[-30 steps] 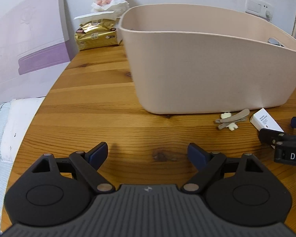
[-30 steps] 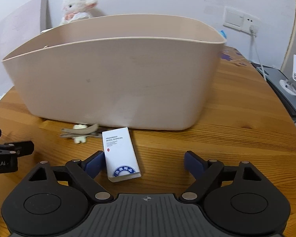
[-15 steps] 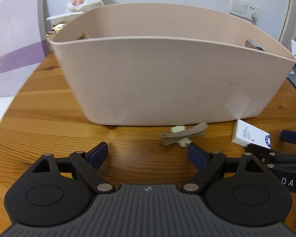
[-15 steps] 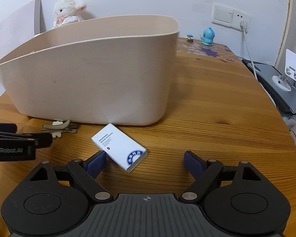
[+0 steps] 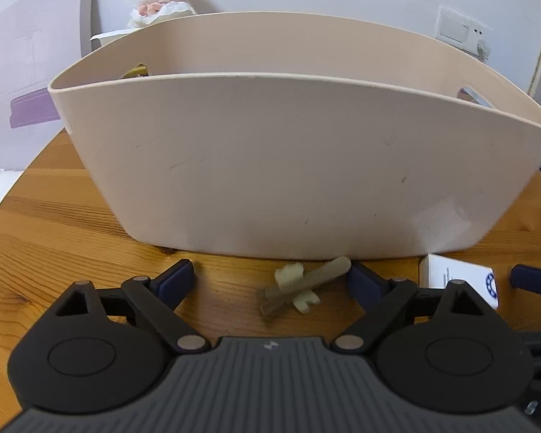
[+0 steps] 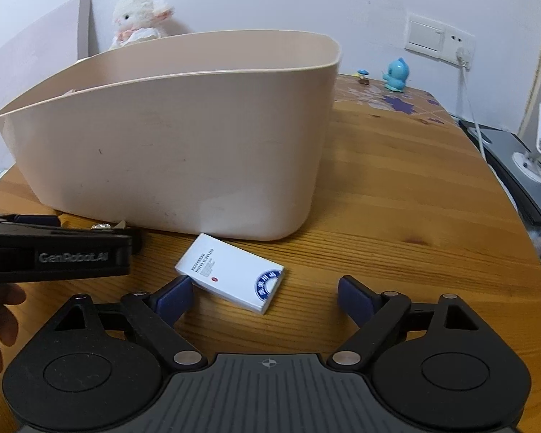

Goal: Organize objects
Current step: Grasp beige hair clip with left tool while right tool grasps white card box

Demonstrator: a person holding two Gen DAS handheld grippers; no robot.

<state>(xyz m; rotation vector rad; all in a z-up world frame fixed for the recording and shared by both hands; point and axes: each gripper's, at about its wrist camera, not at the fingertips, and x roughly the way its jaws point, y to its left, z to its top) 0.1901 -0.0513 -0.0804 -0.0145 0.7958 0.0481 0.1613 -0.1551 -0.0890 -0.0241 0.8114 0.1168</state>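
My left jaws [image 5: 270, 278] are opening wide around the little hair clip [image 5: 299, 288], which lies flat on the worktop just in front of the big tub [image 5: 288, 166]. My right jaws [image 6: 265, 294] are opening too, with the white box [image 6: 231, 276] between them, untouched. I think both go into the tub.

"GenRobot.AI" stands on the left gripper's [image 6: 90, 232] side; the white box [image 6: 231, 277] reads "PREFERRED HOTEL SUPPLIES" (blue seal illegible).
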